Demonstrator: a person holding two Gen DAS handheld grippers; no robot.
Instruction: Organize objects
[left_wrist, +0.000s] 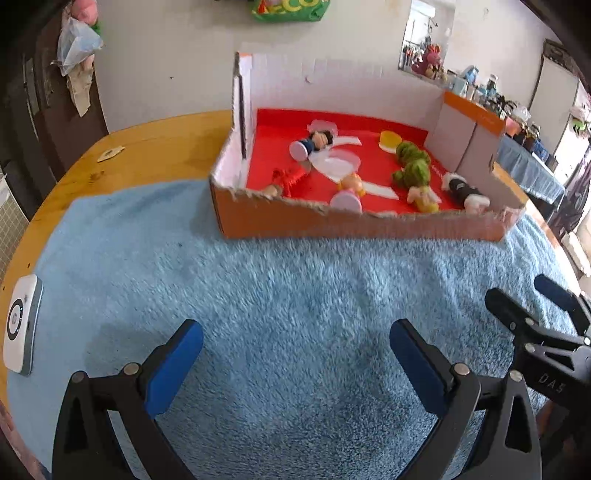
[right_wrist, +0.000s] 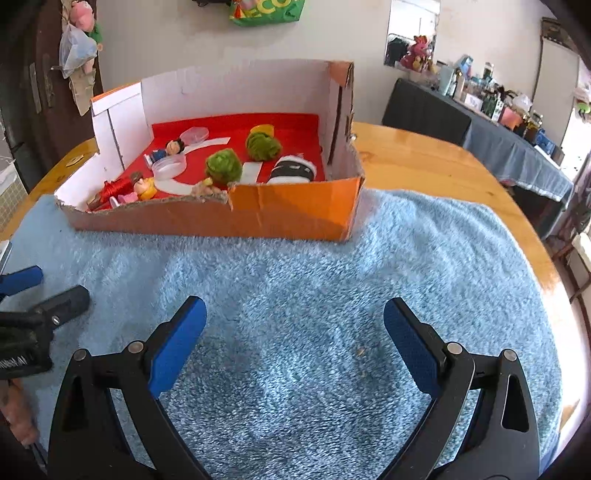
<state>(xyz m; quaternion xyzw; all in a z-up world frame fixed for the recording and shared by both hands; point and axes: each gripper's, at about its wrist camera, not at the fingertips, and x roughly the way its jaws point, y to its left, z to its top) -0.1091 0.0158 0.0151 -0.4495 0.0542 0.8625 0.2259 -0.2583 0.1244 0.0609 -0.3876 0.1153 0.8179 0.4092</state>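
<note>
Left gripper: jaws spread wide and released, nothing between them, hovering low over the blue fleece mat.
Right gripper: jaws likewise parted and empty, over the same mat, just beside the left gripper on its right.
Where the things are: all the small objects lie inside the orange cardboard box, on its red lining; none shows on the mat in front of either gripper.
Box contents: two green fuzzy balls, a black-and-white roll, a red thread spool, a dark-haired figure, a blond figure, a yellow disc.
Direction from jaws: the box lies straight ahead of both, beyond a bare stretch of mat; its low torn front wall faces the grippers.
Long axis: the box runs crosswise to both grippers; the roll lies on its side, roughly along that same line.
Nearer arm: the right gripper seems closer to the roll and green balls; the left to the spool and figures.
Judgement: any pick likely calls for a forward reach over the front wall.
Aside: a white device rests on the wooden surface, left of the mat.
</note>
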